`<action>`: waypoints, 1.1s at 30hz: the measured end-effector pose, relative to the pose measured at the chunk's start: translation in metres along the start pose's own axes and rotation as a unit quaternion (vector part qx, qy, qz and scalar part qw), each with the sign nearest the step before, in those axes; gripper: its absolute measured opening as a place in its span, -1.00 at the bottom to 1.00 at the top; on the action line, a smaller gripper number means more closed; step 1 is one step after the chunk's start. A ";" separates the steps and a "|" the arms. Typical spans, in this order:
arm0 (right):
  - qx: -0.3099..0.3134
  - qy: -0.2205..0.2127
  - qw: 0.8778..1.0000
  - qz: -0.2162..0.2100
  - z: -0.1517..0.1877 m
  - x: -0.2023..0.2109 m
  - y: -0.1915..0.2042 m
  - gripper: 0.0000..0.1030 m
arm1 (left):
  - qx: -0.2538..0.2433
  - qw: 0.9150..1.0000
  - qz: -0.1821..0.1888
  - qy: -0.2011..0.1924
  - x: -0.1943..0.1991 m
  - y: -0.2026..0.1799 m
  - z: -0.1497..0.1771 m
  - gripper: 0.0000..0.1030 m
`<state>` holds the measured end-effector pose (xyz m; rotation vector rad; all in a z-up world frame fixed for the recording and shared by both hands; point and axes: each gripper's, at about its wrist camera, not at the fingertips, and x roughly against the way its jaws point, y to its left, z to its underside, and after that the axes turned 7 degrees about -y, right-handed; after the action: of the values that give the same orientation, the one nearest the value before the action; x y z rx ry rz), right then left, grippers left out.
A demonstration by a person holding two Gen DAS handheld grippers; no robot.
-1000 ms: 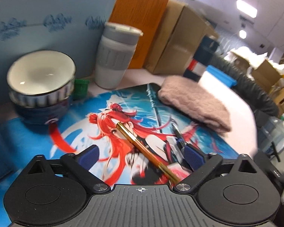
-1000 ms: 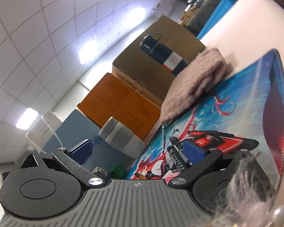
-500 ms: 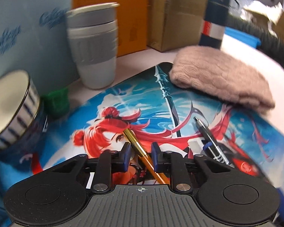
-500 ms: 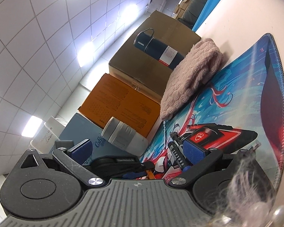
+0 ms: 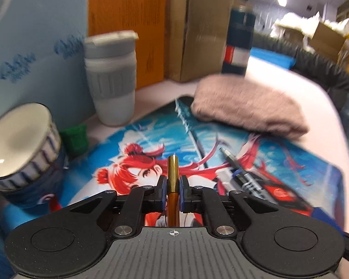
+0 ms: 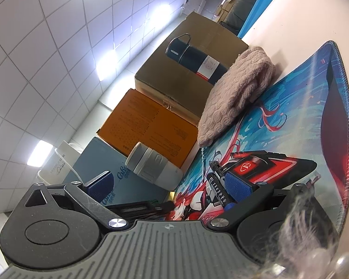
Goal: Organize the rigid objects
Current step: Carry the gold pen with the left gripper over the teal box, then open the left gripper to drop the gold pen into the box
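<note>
1. Left gripper [image 5: 173, 193]: my jaws have just been closing and now pinch the gold pen [image 5: 173, 174] along its barrel, tip pointing ahead over the printed mat [image 5: 314, 176].
2. Risk: smooth round barrel, narrow pads; I judge it could swivel or slide out if I swing fast.
3. Right gripper [image 6: 172, 183]: my jaws stand wide, holding nothing; the dark pen [image 6: 217, 186] lies just beside one pad.
4. Risk: bowl [image 5: 21, 144] and grey cup [image 5: 111, 79] stand near; a careless sweep could knock them.
</note>
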<state>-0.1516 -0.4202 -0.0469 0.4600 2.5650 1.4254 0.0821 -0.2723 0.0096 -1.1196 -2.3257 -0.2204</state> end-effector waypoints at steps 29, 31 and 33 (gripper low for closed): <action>0.065 0.025 0.997 0.023 0.011 -0.009 0.011 0.99 | -0.162 0.963 -0.204 -0.065 0.164 0.170 0.047 -0.81; 0.067 0.026 0.997 0.025 0.011 -0.010 0.012 0.99 | -0.147 0.970 -0.186 -0.056 0.164 0.174 0.050 -0.81; 0.069 0.029 0.997 0.027 0.012 -0.011 0.012 0.99 | -0.130 0.974 -0.177 -0.054 0.171 0.179 0.054 -0.80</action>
<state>-0.1354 -0.4088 -0.0429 0.5208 2.7296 1.3005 0.1107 -0.0225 0.0415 -0.8391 -2.6400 -0.6248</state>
